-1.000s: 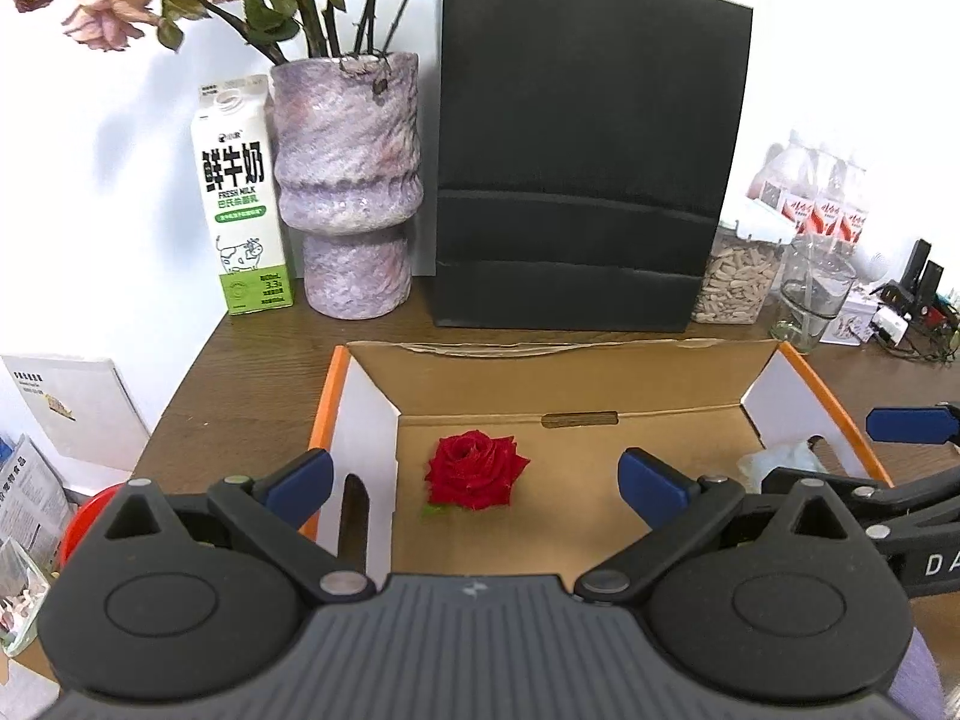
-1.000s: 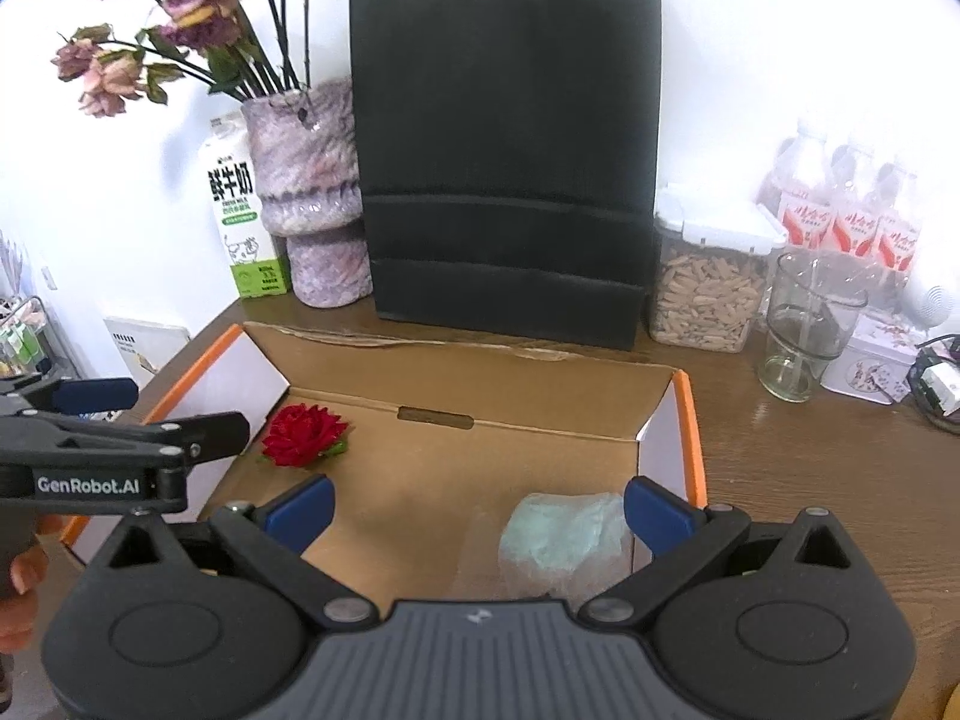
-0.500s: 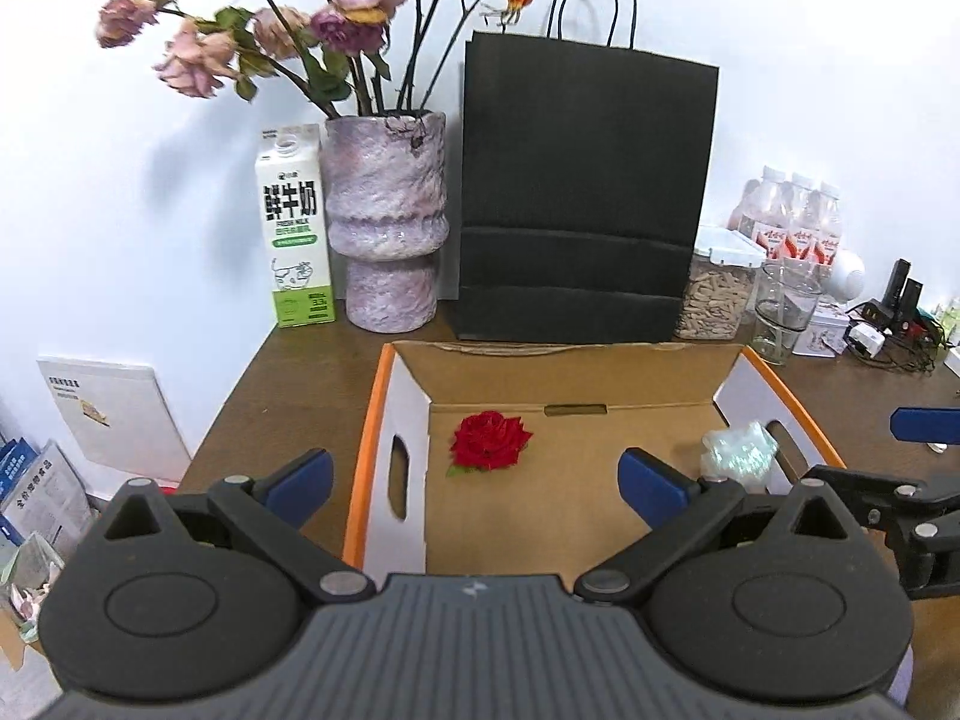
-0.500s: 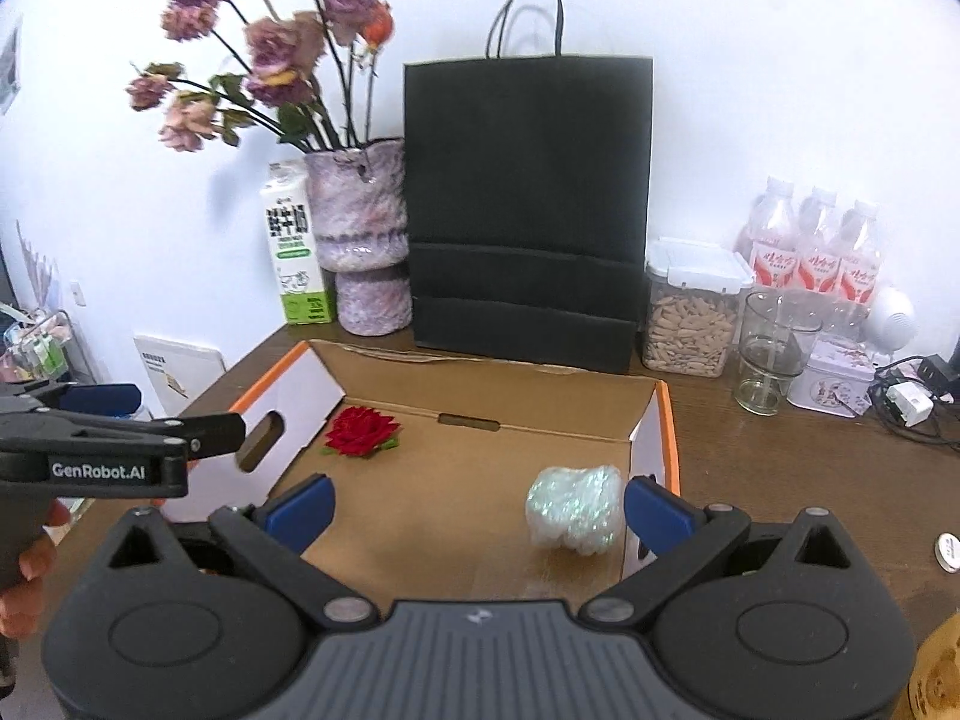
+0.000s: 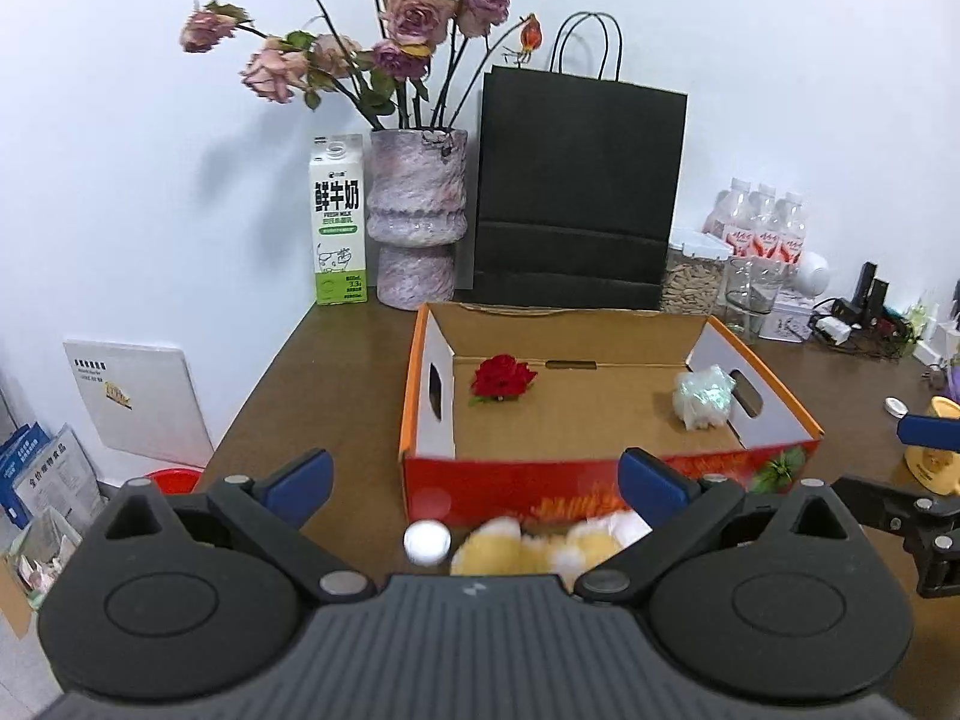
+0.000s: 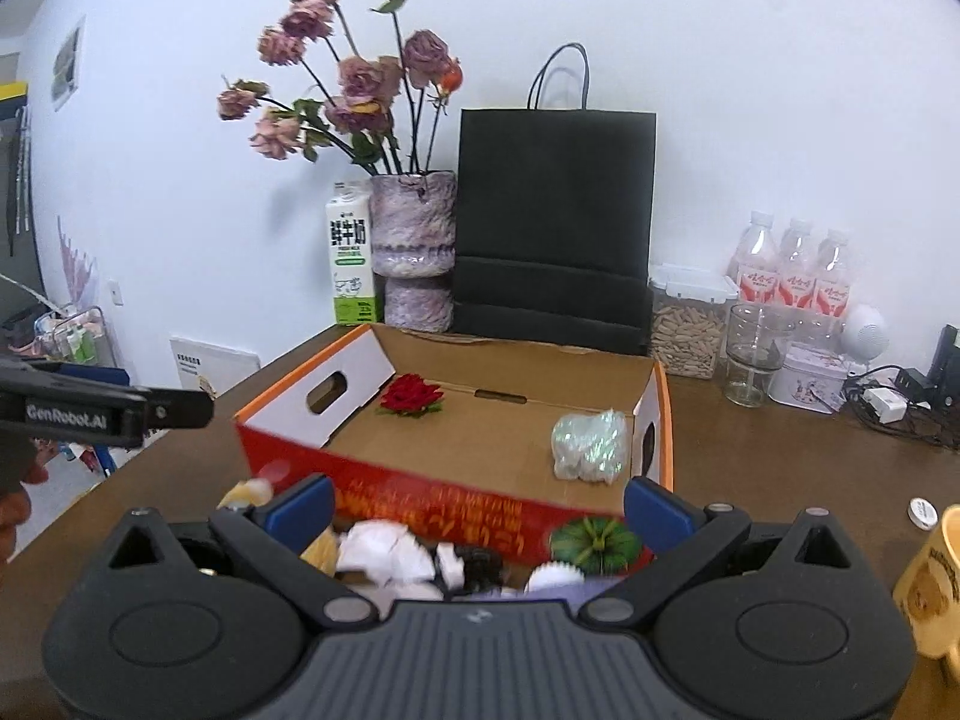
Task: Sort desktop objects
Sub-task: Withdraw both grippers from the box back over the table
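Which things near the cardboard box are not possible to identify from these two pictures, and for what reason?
- Yellow and white things, left wrist view: blurred, partly behind the gripper body.
- White pieces before the box, right wrist view: cut off by the gripper.
- Yellow cup, right wrist view: cut by the picture edge.
- Box front print: motion-blurred.

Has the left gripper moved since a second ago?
Yes. The left gripper has pulled back and up from the box: its near red wall now shows, and the rose looks farther off.
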